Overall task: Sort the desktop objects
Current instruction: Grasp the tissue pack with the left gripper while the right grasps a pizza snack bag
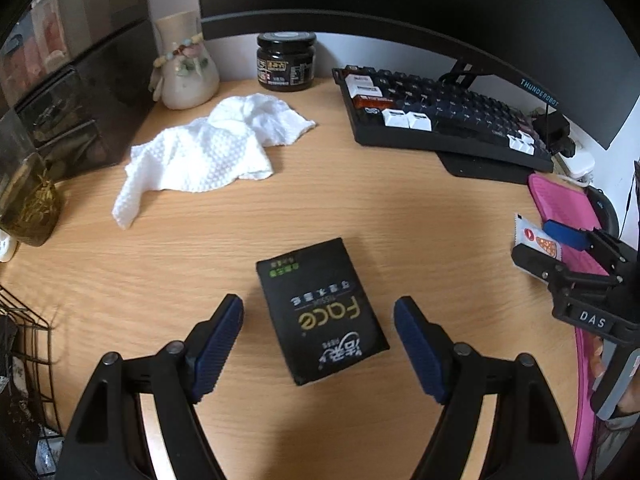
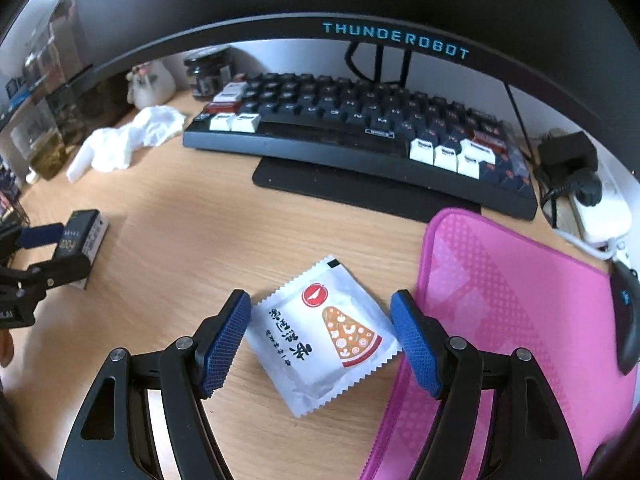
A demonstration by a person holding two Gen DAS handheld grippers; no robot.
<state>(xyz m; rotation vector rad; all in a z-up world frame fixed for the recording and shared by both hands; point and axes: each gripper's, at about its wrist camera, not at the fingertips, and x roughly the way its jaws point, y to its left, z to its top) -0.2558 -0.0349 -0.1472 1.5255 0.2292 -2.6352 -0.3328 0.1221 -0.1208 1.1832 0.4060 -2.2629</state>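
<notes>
A black tissue pack (image 1: 322, 312) printed "Face" lies flat on the wooden desk. My left gripper (image 1: 320, 344) stands open over it, one blue pad on each side, neither touching it. A white sachet (image 2: 324, 336) with a pizza picture lies on the desk beside a pink mat (image 2: 516, 320). My right gripper (image 2: 322, 340) is open around the sachet, pads clear of it. The right gripper (image 1: 540, 244) and sachet (image 1: 536, 240) also show at the right edge of the left wrist view. The left gripper (image 2: 48, 248) and tissue pack (image 2: 86, 240) appear at the left edge of the right wrist view.
A crumpled white cloth (image 1: 204, 152), a dark jar (image 1: 286, 62) and a pale vase (image 1: 186, 64) sit at the back left. A black keyboard (image 2: 360, 140) lies under the monitor (image 2: 360, 8). A black mouse (image 2: 628, 320) rests on the pink mat. A wire basket (image 1: 24, 344) stands front left.
</notes>
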